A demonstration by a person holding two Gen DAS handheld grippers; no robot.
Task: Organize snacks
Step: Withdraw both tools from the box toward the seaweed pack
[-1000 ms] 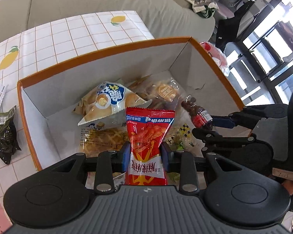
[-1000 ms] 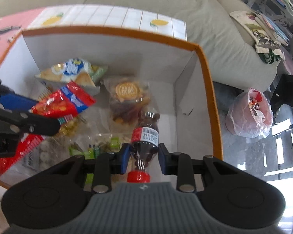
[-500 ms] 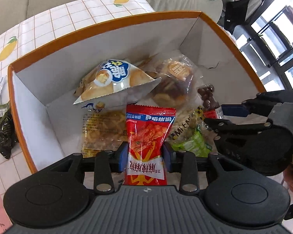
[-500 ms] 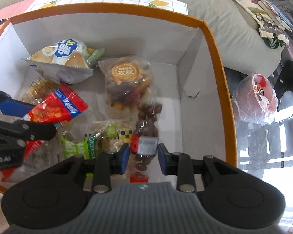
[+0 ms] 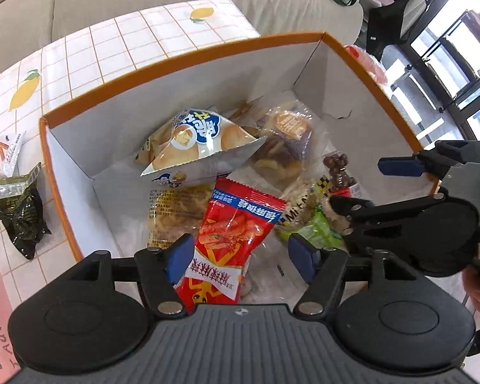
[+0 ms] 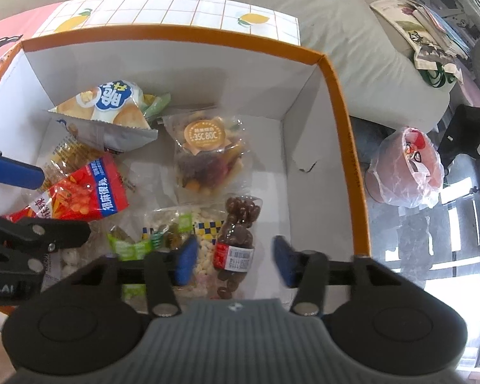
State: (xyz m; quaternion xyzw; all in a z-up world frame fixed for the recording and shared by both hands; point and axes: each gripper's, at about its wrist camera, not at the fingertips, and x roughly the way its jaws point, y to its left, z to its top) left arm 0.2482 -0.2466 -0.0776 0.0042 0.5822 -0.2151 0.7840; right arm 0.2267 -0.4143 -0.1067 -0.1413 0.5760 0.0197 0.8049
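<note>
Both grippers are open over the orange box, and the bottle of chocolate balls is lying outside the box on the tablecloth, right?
Not quite. Both grippers are open, but the bottle of chocolate balls lies inside the orange box, beside the other snacks. The right wrist view shows it.

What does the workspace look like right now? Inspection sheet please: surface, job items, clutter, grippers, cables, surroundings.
Surface: tiled lemon-print tablecloth.
Job's things: orange-rimmed box holds red snack packet, chocolate-ball bottle, blue-white chip bag, dried-fruit pouch and other packets.
Clutter: dark green packet and a small white packet outside the box.
Grippers: left gripper jaws apart around red packet; right gripper jaws apart around bottle.
Cables: nothing seen.
Surroundings: grey sofa, pink plastic bag on floor.
</note>
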